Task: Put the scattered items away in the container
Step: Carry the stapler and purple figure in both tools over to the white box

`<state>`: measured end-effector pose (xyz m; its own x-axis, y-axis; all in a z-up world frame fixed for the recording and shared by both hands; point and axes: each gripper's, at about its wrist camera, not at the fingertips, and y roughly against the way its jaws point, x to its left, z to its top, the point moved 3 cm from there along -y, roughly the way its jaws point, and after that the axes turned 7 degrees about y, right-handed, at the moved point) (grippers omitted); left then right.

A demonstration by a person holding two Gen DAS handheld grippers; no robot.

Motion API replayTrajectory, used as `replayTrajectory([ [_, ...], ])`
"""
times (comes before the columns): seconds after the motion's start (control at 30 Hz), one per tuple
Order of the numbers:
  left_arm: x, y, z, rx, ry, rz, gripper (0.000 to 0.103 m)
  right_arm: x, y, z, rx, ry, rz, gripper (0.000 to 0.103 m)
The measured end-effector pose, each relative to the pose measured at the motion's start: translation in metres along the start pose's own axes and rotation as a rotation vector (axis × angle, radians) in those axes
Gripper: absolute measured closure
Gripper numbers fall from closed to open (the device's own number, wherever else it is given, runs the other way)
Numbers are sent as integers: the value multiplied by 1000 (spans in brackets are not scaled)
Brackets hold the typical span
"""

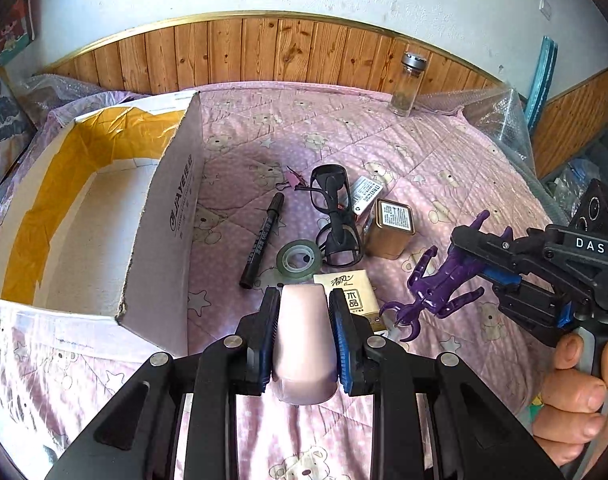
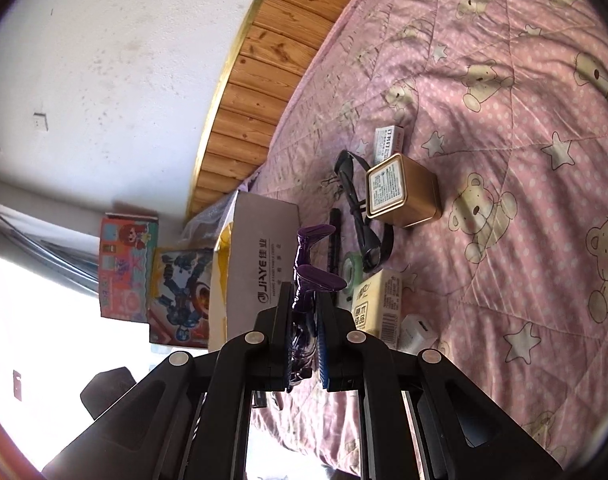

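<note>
Clamped between the blue-padded fingers of the left gripper (image 1: 304, 300) is a pale pink tube-like bottle (image 1: 305, 344), held above the pink teddy-bear quilt (image 1: 443, 152) just right of the open cardboard box (image 1: 104, 208). That box, white outside with yellow tape lining its inner walls, stands on the quilt with nothing visible inside it. Right of the box lie a black marker (image 1: 262, 236) and a roll of green tape (image 1: 299, 260); beyond the tape, black glasses (image 1: 335, 216) rest partly against a gold tin (image 1: 389, 232), with a small white printed carton (image 1: 365, 192) behind them. A tissue pack (image 1: 349, 292) lies just beside the tape, partly hidden by the left gripper. Farther right of the box, the right gripper (image 1: 463, 256), held by a hand (image 1: 579, 392), is clenched on a purple plastic toy figure (image 1: 435, 292) lifted off the quilt. Seen from the right wrist, the toy's limbs stick out past the fingers, and a small white charger (image 2: 417, 332) lies beside the tissue pack. A glass jar (image 1: 405, 84) stands at the wooden wall panel, well away from the box.
</note>
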<state>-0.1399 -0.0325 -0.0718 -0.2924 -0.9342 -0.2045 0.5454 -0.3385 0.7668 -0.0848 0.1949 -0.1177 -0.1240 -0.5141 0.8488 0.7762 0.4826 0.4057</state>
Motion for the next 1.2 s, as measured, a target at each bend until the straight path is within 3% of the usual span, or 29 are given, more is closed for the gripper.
replayTrajectory([
  [0.23, 1, 25, -3, -39, 1, -22, 77, 28, 5, -16, 2, 78, -13, 92],
  [0.63, 5, 58, -8, -91, -4, 13, 78, 60, 10, -41, 8, 158, -5, 92],
  [0.97, 21, 85, -12, -119, 55, -5, 78, 85, 14, -63, 33, 244, -7, 92],
  [1.2, 41, 92, -7, -122, 93, -14, 78, 101, -6, -69, 79, 290, -2, 92],
])
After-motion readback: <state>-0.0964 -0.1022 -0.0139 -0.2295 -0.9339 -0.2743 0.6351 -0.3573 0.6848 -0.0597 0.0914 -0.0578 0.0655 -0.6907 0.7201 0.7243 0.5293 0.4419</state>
